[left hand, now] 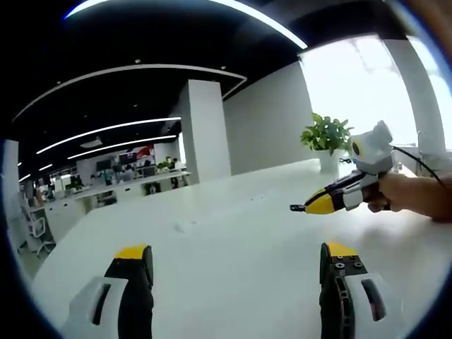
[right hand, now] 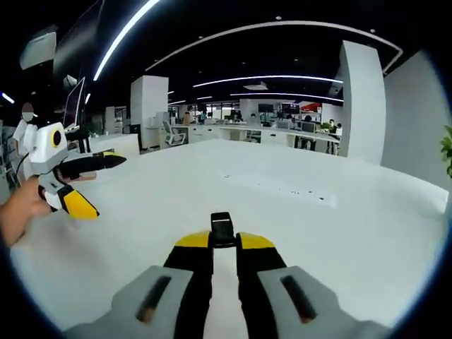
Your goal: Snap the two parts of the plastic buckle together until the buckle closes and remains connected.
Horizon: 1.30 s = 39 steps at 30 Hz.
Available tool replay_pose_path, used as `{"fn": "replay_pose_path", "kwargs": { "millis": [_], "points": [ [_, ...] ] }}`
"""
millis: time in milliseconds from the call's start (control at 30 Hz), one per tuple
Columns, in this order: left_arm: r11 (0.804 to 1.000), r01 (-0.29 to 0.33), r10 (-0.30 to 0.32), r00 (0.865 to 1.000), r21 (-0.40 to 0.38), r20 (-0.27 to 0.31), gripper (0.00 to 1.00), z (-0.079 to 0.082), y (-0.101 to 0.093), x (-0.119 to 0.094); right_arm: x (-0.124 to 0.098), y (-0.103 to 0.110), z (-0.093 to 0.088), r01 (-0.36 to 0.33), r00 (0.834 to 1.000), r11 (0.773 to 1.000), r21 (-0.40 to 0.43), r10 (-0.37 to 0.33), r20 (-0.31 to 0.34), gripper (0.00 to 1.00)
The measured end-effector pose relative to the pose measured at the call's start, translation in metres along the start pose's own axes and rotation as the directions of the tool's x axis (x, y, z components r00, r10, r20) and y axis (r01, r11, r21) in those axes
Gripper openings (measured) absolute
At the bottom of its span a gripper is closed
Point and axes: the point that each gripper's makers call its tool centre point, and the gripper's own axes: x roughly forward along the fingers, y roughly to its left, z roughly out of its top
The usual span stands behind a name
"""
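The right gripper (right hand: 224,247) has its jaws pinched nearly together on a small black buckle part (right hand: 222,229); the part sticks out past the yellow tips, long axis running along the jaws and pointing away over the table (right hand: 339,233); it's dark, blocky and glossy on top, too small to make out more. In the left gripper view that same gripper comes in from the right, a hand (left hand: 409,194) round it, tips meeting in a point. The left gripper (left hand: 236,265) is wide open with nothing in it; bare white tabletop shows between its jaws. Loads of room all round; the table's far edge is well off, with a potted plant (left hand: 326,138) near it by the window.
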Motion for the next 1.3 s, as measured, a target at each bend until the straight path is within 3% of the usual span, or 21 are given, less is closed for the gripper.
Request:
{"fn": "replay_pose_path", "kwargs": {
  "millis": [500, 1300],
  "points": [
    [1.0, 0.014, -0.014, 1.0, 0.011, -0.007, 1.0, 0.002, -0.008, -0.003, 0.022, -0.011, 0.005, 0.009, 1.0, 1.0, 0.005, -0.008, -0.007, 0.1],
    [0.999, 0.005, -0.003, 0.999, 0.041, -0.033, 1.0, 0.001, -0.01, -0.002, 0.031, -0.018, 0.008, 0.029, 1.0, 0.999, 0.016, -0.029, -0.002, 0.1]
  ]
}}
